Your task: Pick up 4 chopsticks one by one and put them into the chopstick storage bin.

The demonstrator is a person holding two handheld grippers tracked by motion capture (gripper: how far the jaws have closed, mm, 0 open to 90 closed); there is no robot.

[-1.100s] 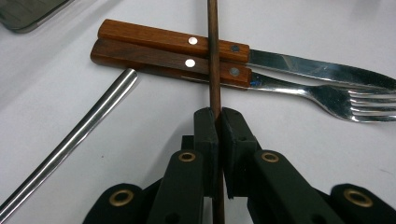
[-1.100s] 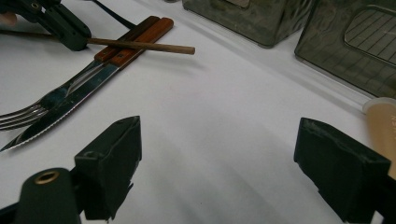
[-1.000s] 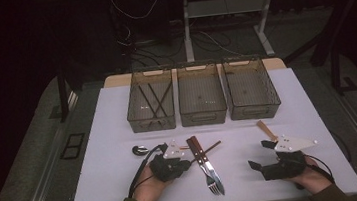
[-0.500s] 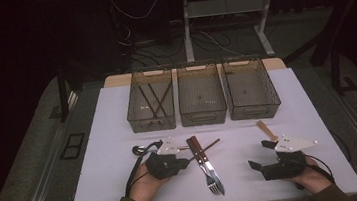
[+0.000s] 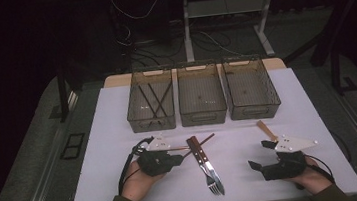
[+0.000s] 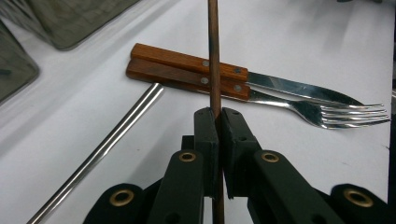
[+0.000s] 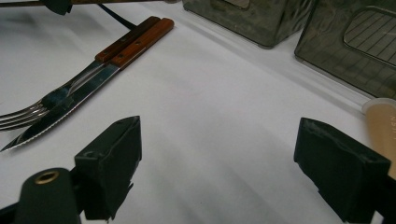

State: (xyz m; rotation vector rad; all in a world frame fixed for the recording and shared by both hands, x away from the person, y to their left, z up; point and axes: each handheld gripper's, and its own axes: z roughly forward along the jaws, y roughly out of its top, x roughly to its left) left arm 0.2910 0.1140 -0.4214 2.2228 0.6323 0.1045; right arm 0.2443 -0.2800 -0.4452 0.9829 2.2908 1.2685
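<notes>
Nearest us, the right gripper (image 5: 262, 154) rests on the white table (image 5: 105, 138), jaws spread wide with nothing between them. Over to the left gripper (image 6: 217, 122): its jaws are clamped tight on a brown chopstick (image 6: 214, 51), which crosses above the wooden-handled fork (image 6: 261, 95) and knife (image 6: 243, 77) lying side by side. A metal rod (image 6: 107, 142) lies just beside them. Farther back, three bins stand in a row; the left bin (image 5: 151, 118) holds dark sticks.
</notes>
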